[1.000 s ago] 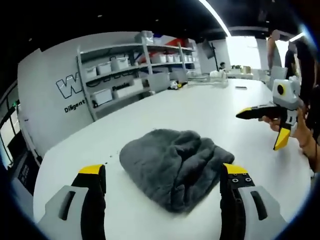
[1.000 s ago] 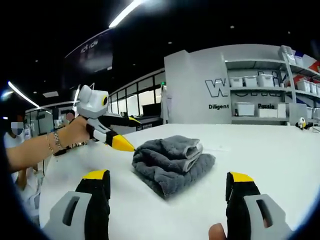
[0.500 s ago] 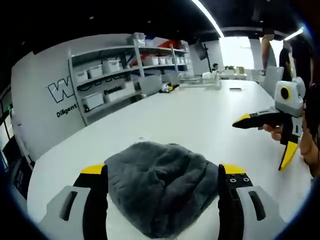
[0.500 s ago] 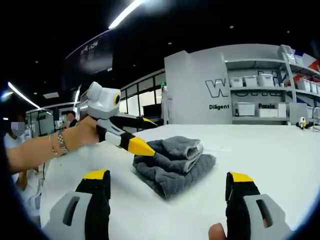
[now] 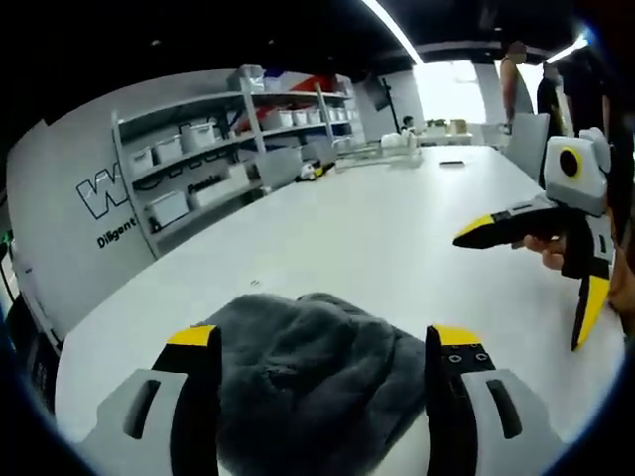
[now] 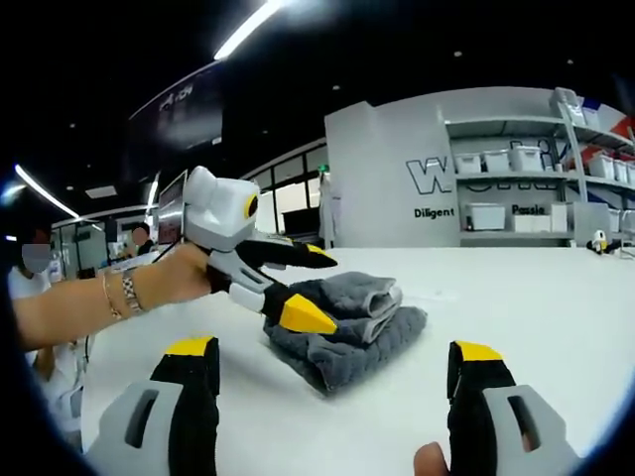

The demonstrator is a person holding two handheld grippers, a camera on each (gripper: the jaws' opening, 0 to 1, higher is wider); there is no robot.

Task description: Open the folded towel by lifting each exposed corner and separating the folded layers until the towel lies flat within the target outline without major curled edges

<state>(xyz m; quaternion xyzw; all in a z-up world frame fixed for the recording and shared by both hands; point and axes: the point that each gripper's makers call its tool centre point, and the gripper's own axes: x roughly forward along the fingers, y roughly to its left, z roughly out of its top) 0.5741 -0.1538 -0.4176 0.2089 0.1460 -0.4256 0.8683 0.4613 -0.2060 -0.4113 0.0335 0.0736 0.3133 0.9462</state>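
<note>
Light comes from long ceiling strips (image 5: 392, 28) overhead and from a blown-out bright window (image 5: 442, 94) at the far end of the room in the left gripper view, leaving the ceiling dark while the white table (image 5: 377, 223) glares evenly with only faint, soft shadow under the towel (image 6: 347, 332). Both views bend strongly toward their edges, curving the shelves (image 6: 521, 178) and the wall. The near hand-held gripper (image 5: 317, 397) and towel in the left gripper view look soft and slightly blurred.
</note>
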